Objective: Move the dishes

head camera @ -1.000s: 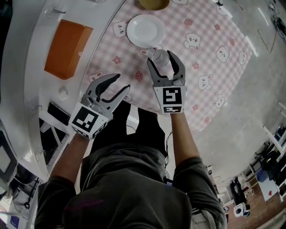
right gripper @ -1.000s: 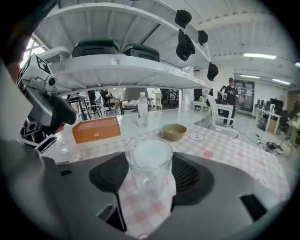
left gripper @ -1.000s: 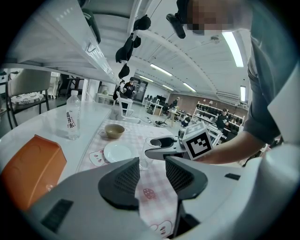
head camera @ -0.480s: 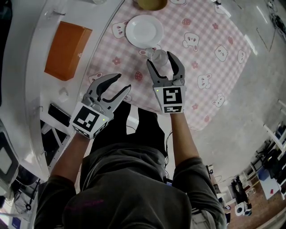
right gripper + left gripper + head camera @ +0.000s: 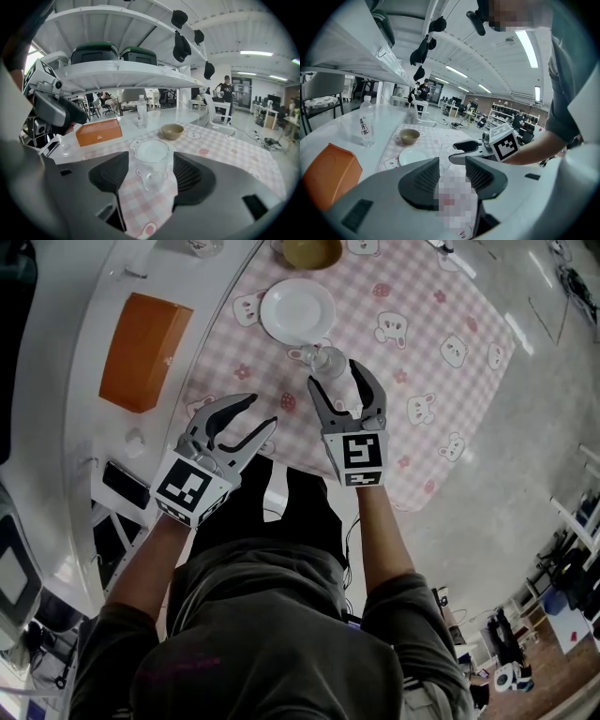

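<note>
A clear glass mug (image 5: pixel 327 361) stands on the pink checked cloth (image 5: pixel 422 343), just short of a white plate (image 5: pixel 297 311). My right gripper (image 5: pixel 336 379) is open, with its fingertips either side of the mug; in the right gripper view the mug (image 5: pixel 151 161) stands between the pads with a gap on each side. A tan bowl (image 5: pixel 312 251) sits beyond the plate. My left gripper (image 5: pixel 257 412) is open and empty at the table's near edge, left of the right one. In the left gripper view, plate (image 5: pixel 412 157) and bowl (image 5: pixel 409 136) lie ahead.
An orange box (image 5: pixel 142 351) lies on the white table (image 5: pixel 75 324) to the left, and a water bottle (image 5: pixel 142 112) stands behind it. Shelves with dark cases (image 5: pixel 112 51) rise over the table's far side. The cloth's right part hangs over the floor side.
The view has shifted slightly. My right gripper sits a touch nearer to me relative to the mug. The left gripper holds the same pose.
</note>
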A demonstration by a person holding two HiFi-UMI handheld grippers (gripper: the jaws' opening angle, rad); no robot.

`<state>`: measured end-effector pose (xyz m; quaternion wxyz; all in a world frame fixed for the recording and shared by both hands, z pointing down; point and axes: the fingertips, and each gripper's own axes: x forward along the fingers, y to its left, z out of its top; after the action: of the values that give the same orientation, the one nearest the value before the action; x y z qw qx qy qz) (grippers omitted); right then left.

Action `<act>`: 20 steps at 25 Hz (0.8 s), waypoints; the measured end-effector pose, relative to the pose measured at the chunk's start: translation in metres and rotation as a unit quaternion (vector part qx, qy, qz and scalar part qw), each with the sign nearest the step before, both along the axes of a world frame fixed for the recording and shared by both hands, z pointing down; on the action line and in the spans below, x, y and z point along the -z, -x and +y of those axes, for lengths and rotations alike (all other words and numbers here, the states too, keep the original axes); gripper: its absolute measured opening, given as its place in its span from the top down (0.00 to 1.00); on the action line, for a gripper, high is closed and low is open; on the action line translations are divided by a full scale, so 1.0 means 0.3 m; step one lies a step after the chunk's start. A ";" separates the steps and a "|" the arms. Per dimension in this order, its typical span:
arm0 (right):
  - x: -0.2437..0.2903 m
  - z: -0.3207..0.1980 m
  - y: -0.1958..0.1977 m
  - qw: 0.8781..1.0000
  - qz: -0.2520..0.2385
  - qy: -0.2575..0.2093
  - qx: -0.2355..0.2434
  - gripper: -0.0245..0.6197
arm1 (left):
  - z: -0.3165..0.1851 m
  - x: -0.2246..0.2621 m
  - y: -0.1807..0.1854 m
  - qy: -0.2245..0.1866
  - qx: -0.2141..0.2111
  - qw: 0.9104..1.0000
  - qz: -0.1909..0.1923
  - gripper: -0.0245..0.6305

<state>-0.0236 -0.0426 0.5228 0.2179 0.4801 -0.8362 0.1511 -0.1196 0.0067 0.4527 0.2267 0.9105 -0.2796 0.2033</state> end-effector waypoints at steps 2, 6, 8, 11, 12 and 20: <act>0.017 0.017 -0.006 1.000 0.002 0.002 -0.002 0.52 | -0.001 0.016 -0.006 -0.004 -0.003 1.000 0.002 0.70; 0.062 0.049 -0.029 1.000 0.006 0.007 -0.004 0.52 | 0.000 0.057 -0.021 -0.012 -0.011 1.000 0.004 0.70; 0.082 0.064 -0.035 1.000 0.006 0.009 -0.005 0.52 | 0.000 0.073 -0.021 -0.015 -0.014 1.000 0.005 0.70; 0.103 0.088 -0.041 1.000 -0.001 0.019 -0.007 0.52 | 0.003 0.087 -0.018 -0.020 -0.019 1.000 0.005 0.70; 0.113 0.096 -0.048 1.000 -0.004 0.022 -0.009 0.52 | 0.004 0.093 -0.019 -0.022 -0.020 1.000 0.006 0.70; 0.245 0.119 -0.103 0.999 -0.015 0.008 -0.029 0.53 | -0.013 0.166 -0.025 -0.043 -0.025 0.999 0.003 0.70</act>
<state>0.0073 -0.0067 0.4493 0.2047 0.4997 -0.8240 0.1715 -0.1120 0.0028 0.4029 0.1831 0.9267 -0.2645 0.1941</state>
